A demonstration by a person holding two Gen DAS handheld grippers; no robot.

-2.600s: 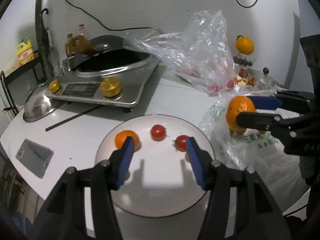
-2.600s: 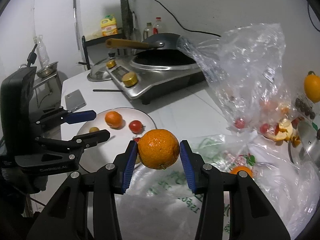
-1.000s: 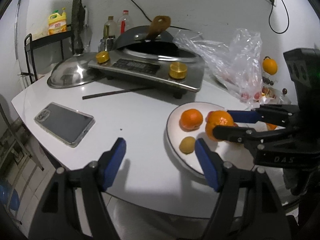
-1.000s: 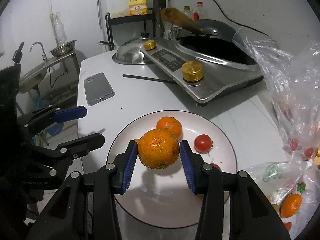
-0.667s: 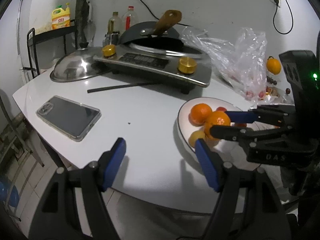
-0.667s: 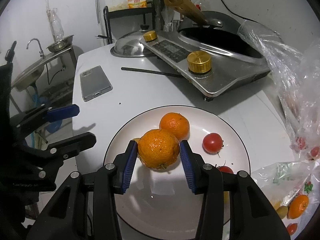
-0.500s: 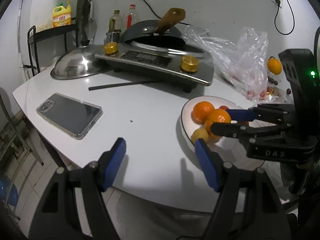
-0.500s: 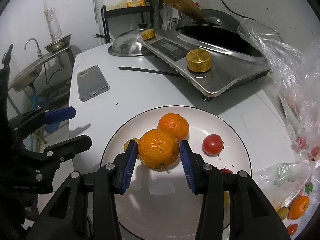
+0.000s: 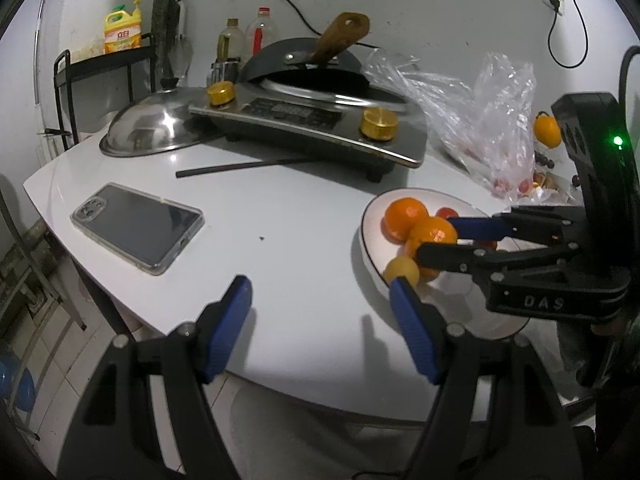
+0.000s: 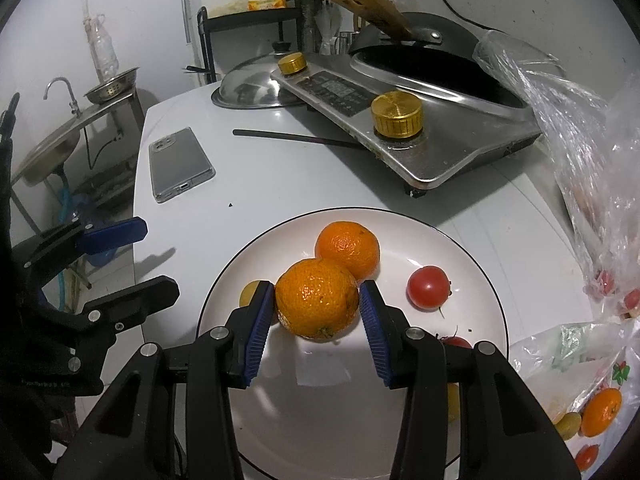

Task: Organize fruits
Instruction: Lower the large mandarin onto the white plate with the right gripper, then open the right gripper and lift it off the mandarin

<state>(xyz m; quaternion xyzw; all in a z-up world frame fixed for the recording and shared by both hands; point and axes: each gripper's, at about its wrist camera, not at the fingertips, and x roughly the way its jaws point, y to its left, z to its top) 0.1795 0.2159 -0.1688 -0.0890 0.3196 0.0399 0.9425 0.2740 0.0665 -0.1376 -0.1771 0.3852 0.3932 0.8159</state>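
the mandarin (image 10: 317,298) was bright orange, like the second mandarin (image 10: 347,249); the plate (image 10: 472,280) was white with a thin dark rim, the tomato (image 10: 428,287) red, the gripper pads (image 10: 256,334) blue.

We see a white table (image 9: 288,216) bearing a white plate (image 10: 472,264) of fruit near its front edge, a clear-cased phone (image 9: 138,226) lying flat to the plate's left, a dark chopstick-like rod (image 9: 240,167), a steel cooker (image 9: 312,128) with gold knobs, a domed steel lid (image 9: 152,128) and crumpled plastic bags (image 9: 480,120).
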